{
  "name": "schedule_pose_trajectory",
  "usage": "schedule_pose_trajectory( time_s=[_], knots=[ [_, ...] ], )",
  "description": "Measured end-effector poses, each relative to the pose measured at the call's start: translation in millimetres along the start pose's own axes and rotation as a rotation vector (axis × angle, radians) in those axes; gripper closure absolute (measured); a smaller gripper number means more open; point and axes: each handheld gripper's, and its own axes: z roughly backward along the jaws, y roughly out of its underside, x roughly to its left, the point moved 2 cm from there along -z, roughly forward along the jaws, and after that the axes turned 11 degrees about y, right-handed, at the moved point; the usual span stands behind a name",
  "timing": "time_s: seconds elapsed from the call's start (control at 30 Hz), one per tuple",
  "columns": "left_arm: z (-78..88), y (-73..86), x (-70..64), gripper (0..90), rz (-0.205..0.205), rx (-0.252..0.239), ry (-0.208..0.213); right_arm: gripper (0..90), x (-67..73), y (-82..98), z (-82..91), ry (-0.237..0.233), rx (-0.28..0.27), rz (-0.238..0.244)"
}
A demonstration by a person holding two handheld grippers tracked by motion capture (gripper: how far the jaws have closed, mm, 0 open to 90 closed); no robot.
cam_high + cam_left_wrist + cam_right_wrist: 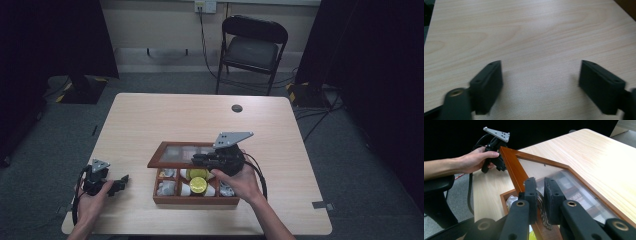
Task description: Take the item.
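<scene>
1. Here the wooden box (196, 201) sits on the table (165, 115), toward the person's edge, and everything else is placed from it.
2. Its glass-paned lid (181, 154) stands raised at the far side of the box, hinged up and tilted back.
3. The right gripper (206, 160) hovers over the box's far rim; its jaws are clamped on the ornate metal handle (542, 206) at the lid's front edge, holding the lid up.
4. Inside the box, compartments hold white wrapped items (166, 188) and a round yellow piece (198, 184).
5. The left gripper (121, 181) rests on the table well to the left of the box, its jaws parted with only bare tabletop between them, gripping nothing.
</scene>
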Motion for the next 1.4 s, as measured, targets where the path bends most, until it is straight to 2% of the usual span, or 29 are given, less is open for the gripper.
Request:
schedule_pose_trajectory(
  time_s=[0.07,0.1,0.23,0.3,0.47,0.53,0.6,0.7,0.77,0.87,1.4],
  knots=[
    [2.9,-0.6,-1.3,15.2,0.009,-0.011,0.015,81.3,0.0,-0.5,0.1,0.001,-0.002,0.002],
    [4.6,-1.0,-2.4,17.3,0.003,-0.011,0.015,81.3,-0.2,-0.5,0.1,0.000,-0.001,0.001],
    [9.6,-4.3,-9.8,18.3,-0.007,-0.042,0.083,81.3,-1.2,-0.6,0.3,-0.004,-0.001,0.002],
    [11.6,-5.9,-15.3,21.0,-0.015,-0.058,0.102,81.3,-1.4,-1.0,0.5,-0.003,-0.001,0.002],
    [14.3,-8.4,-26.7,24.9,-0.025,-0.049,0.177,81.3,-1.9,-3.1,0.5,0.001,0.000,-0.002],
    [15.3,-9.5,-30.5,25.2,-0.036,-0.048,0.200,81.3,-1.2,-4.5,0.7,0.015,-0.005,0.001],
    [16.4,-10.7,-34.4,25.7,-0.051,-0.051,0.207,81.3,-2.0,-4.5,0.7,0.009,-0.003,0.001],
    [18.9,-13.0,-41.9,26.6,-0.060,-0.063,0.253,81.3,-2.6,-5.0,0.9,0.007,0.000,-0.001],
    [20.0,-14.5,-48.1,27.4,-0.081,-0.070,0.283,81.4,-3.0,-5.9,0.7,0.007,0.000,0.001],
    [20.6,-16.8,-57.1,28.5,-0.123,-0.075,0.310,81.4,-4.2,-7.6,0.6,0.004,0.002,0.001],
    [18.7,-28.4,-93.6,30.9,-0.194,-0.065,0.437,81.6,-8.7,-16.2,0.2,-0.004,0.027,0.006]
  ],
)
